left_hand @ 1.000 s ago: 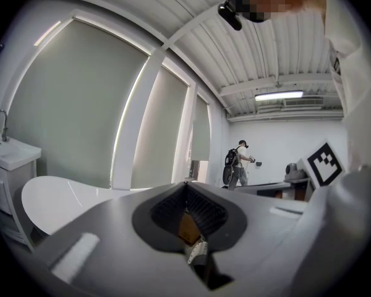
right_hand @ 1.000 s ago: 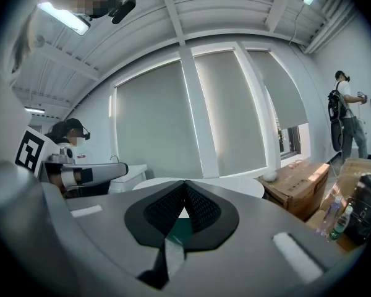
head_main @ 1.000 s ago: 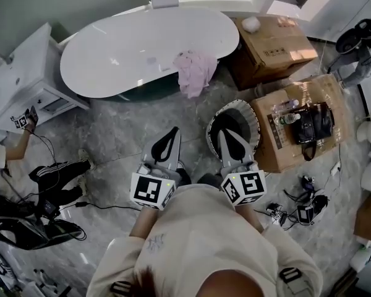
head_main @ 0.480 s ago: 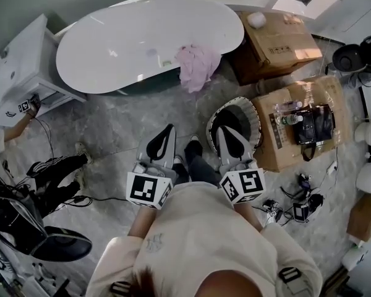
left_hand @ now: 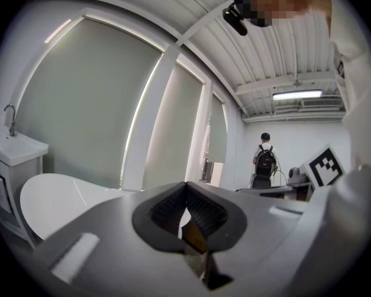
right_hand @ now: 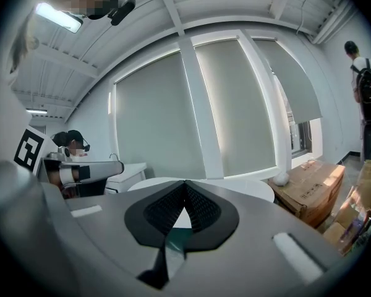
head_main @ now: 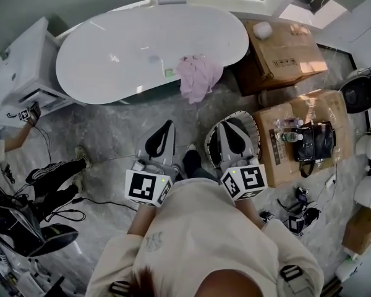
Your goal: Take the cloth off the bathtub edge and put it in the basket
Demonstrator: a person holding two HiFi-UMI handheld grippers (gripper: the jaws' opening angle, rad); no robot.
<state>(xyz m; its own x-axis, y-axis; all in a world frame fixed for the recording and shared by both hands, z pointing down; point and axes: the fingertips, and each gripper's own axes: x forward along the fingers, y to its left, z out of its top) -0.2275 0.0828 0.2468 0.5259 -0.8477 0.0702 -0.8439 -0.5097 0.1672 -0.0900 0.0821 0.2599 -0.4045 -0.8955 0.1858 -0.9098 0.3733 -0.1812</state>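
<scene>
Cloth (on bathtub) well beyond jaws

The person fills the lower middle of the head view in a cream long-sleeved top. It has a faint small mark toward the lower left and a dark striped tab at each shoulder near the bottom edge. Dark trousers and a dark shoe show just above it. The left tool and the right tool are pale grey, teardrop-shaped shells with black ribbed pads at the centre. Each ends in a white cube printed with black square markers. In the gripper views each grey shell carries a pale oblong inset on either side.
</scene>
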